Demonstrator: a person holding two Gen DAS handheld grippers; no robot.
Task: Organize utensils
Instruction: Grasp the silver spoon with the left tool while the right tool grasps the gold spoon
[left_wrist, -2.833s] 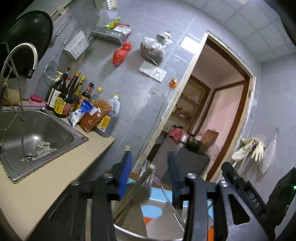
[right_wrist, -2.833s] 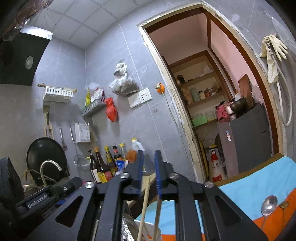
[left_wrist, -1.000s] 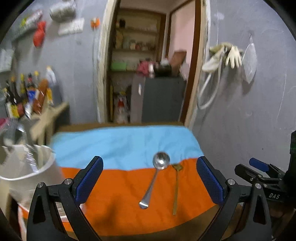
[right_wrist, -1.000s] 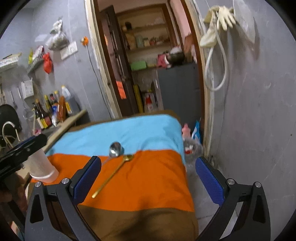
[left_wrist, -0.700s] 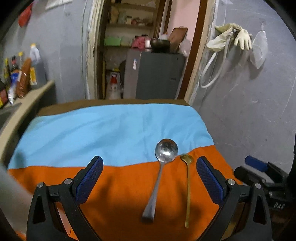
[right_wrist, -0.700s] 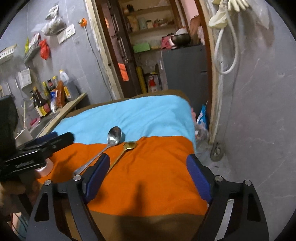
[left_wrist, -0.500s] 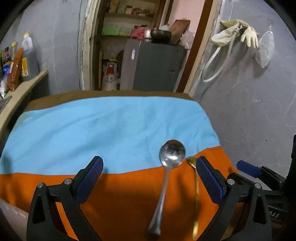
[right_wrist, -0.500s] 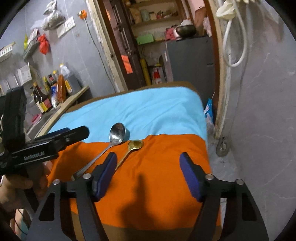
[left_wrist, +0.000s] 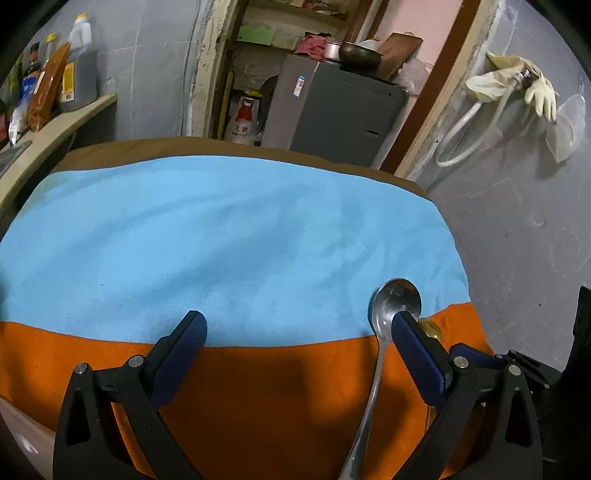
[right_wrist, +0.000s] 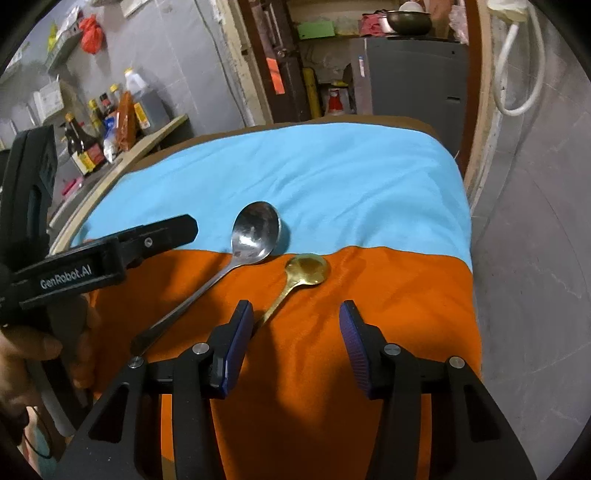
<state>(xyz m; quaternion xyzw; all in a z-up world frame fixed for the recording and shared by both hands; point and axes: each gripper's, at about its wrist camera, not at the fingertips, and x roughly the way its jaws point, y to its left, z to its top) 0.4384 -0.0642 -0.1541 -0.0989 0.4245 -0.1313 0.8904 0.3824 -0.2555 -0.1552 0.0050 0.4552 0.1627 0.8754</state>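
A large silver spoon and a small gold spoon lie side by side on a blue and orange cloth, bowls near the colour seam. My right gripper is open and empty, low over the orange part, its left finger beside the gold spoon's handle. My left gripper is open and empty; the silver spoon lies by its right finger, and the gold spoon is mostly hidden behind that finger. The left gripper's body also shows in the right wrist view.
A counter with several sauce bottles runs along the left. A grey fridge stands beyond the table in a doorway. A grey wall with a hose and gloves is on the right. The cloth drops off at the right edge.
Both grippers have moved down and forward toward the spoons. The right gripper's jaws have narrowed but stay open. The white utensil cup has left both views.
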